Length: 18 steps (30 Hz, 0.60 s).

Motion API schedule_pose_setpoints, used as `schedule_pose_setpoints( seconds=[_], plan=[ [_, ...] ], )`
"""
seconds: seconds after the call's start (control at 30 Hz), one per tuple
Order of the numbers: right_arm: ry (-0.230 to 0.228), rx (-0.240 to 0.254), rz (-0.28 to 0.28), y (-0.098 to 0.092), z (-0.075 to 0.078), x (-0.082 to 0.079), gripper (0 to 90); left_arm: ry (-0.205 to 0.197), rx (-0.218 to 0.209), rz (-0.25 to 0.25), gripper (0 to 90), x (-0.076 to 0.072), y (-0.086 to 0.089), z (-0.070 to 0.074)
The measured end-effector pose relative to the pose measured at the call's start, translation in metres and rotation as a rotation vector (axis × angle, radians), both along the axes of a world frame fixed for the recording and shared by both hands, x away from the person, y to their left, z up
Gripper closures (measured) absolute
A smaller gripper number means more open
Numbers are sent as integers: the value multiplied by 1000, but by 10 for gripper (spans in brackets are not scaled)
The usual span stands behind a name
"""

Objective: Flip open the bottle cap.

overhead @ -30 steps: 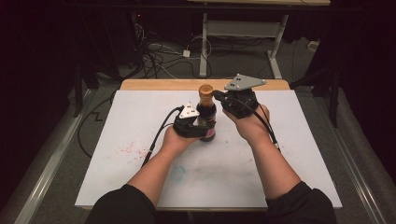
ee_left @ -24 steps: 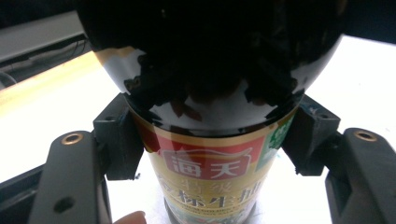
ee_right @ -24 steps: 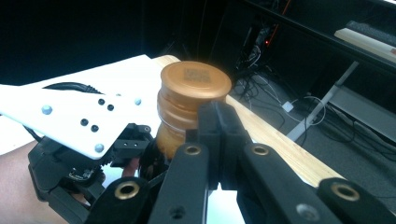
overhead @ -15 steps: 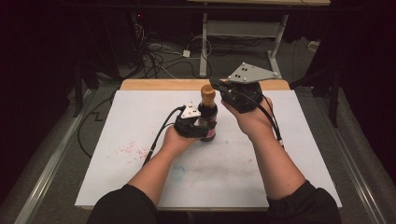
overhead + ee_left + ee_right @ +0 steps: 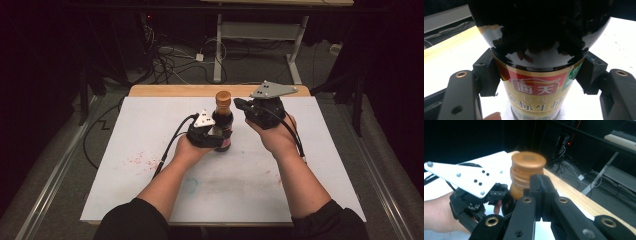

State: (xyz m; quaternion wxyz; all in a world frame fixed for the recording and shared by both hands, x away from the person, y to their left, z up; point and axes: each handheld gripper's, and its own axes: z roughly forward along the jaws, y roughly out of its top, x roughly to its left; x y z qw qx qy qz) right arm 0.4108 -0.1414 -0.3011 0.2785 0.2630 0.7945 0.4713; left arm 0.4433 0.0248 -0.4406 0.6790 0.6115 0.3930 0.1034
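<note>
From the high view, you are holding a dark glass sauce bottle [image 5: 223, 125] upright near the white board's [image 5: 140, 135] far edge, your left gripper [image 5: 218, 139] clamping its body. Its brown ribbed cap [image 5: 223, 99] is sitting just left of your right gripper [image 5: 240, 104], the nearer one.

In the left gripper view, black pads [image 5: 487, 72] are pressing the glossy yellow-and-red label [image 5: 537, 90].

In the right gripper view, your jaws are sitting fully together, empty, beside the cap [image 5: 526, 167].
</note>
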Motion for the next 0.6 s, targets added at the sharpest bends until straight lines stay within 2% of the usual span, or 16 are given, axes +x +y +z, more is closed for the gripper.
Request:
schedule_pose_setpoints(
  seconds=[0.6],
  plan=[
    [19,-49,14,9,2,3,900,0,-7,5,291,0,0,0]
  ],
)
